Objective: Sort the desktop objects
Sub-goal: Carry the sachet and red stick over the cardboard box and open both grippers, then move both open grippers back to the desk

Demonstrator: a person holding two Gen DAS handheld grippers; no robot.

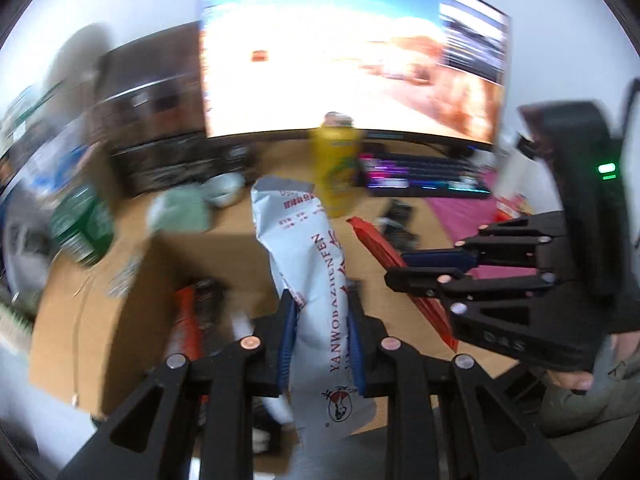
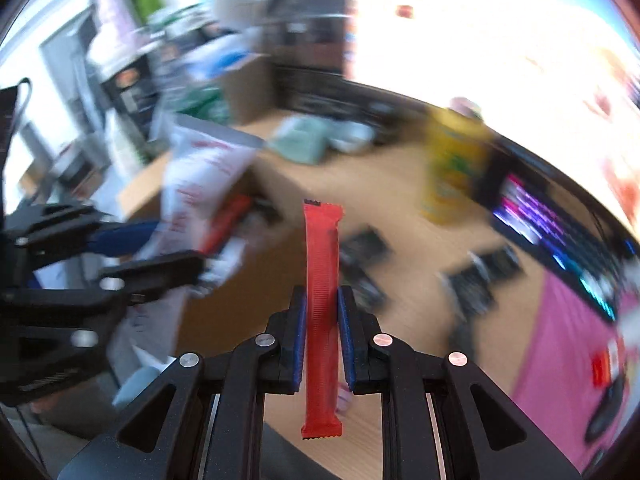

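The left tool (image 1: 322,334) squeezed a white snack bag (image 1: 308,264) that stuck out toward 12 o'clock. The right tool (image 2: 322,334) pinched a thin red packet (image 2: 321,280), also pointing to 12 o'clock. Both tools tipped down over the wooden worktop (image 2: 408,276), near 1 another.

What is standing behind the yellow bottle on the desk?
Behind the yellow bottle stands the lit monitor; a keyboard lies beside it. The bottle hides whatever lies directly behind its base.
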